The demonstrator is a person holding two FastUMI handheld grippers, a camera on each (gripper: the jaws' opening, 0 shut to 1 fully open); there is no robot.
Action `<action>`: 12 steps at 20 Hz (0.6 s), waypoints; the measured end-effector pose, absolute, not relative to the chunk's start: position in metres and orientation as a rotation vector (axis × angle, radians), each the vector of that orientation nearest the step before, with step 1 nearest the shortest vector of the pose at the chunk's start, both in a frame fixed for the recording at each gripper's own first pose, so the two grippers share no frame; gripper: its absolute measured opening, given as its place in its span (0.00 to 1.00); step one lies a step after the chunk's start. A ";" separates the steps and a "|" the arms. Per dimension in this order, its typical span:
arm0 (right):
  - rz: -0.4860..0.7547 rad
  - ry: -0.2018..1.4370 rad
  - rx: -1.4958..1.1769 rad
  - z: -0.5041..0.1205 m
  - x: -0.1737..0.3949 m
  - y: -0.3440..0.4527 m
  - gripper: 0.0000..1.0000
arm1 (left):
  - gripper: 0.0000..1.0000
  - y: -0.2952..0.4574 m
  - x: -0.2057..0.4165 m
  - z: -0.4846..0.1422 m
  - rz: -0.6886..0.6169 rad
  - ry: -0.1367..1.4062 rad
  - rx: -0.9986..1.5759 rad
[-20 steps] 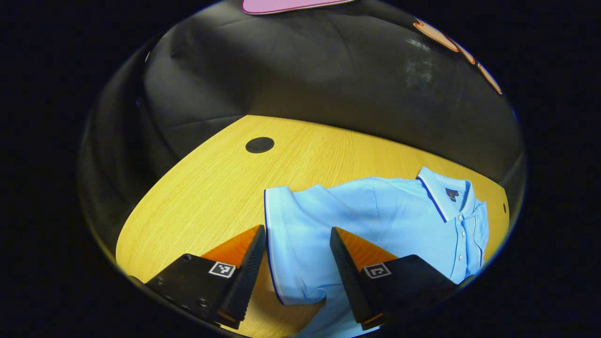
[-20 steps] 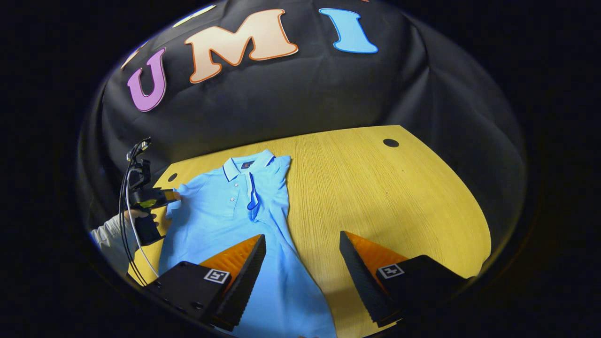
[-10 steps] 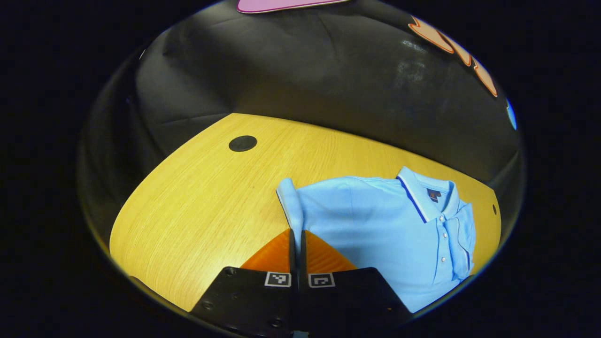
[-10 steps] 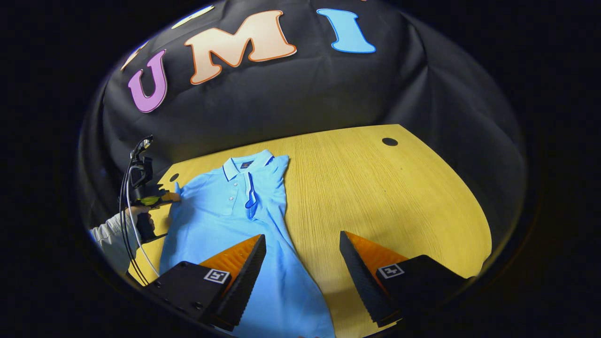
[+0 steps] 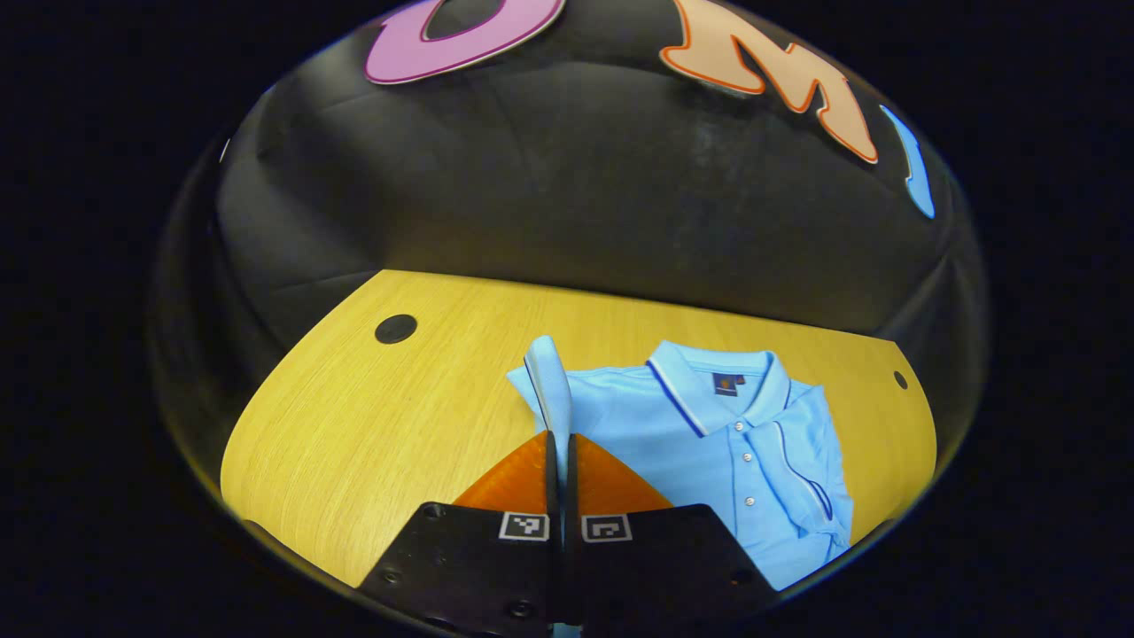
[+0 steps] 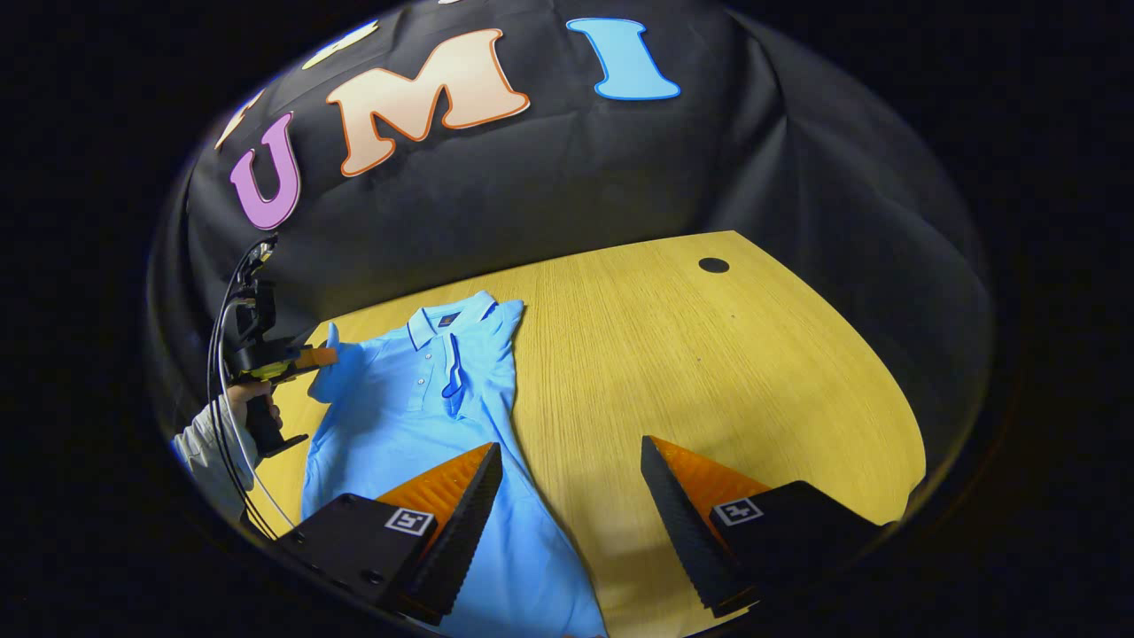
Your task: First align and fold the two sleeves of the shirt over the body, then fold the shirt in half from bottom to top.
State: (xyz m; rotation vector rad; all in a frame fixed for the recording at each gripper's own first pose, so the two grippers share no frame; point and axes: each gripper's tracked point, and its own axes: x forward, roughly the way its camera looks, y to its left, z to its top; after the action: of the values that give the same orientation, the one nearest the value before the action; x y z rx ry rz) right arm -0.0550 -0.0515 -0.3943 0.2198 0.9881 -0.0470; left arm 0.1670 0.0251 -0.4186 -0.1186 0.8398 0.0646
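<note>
We see the left gripper with its jaws clenched on the sleeve of the blue shirt, where a second ago they stood apart around it; the sleeve now rises off the worktop as an upright flap. The shirt's collar has swung round to face us squarely. In the right gripper view, the right gripper hangs with jaws released over the shirt's lower edge, much as before. The shirt lies flat on the yellow wooden worktop, its other sleeve already folded over the body. A black cloth wall backs the booth.
</note>
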 end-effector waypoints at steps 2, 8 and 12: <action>-0.048 0.983 0.214 -0.391 -0.057 -0.060 0.98 | 0.00 0.004 0.168 -0.416 0.031 0.838 -0.115; -0.085 0.966 0.215 -0.381 -0.067 -0.093 0.98 | 0.00 -0.053 0.163 -0.424 -0.049 0.858 -0.103; -0.111 0.963 0.216 -0.375 -0.077 -0.116 0.98 | 0.00 -0.079 0.154 -0.438 -0.073 0.895 -0.071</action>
State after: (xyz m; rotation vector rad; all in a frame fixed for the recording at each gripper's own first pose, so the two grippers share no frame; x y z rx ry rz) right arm -0.0771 -0.1158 -0.3750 0.2159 0.9629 -0.1113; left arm 0.1539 -0.0787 -0.4383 -0.0709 0.8954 -0.0734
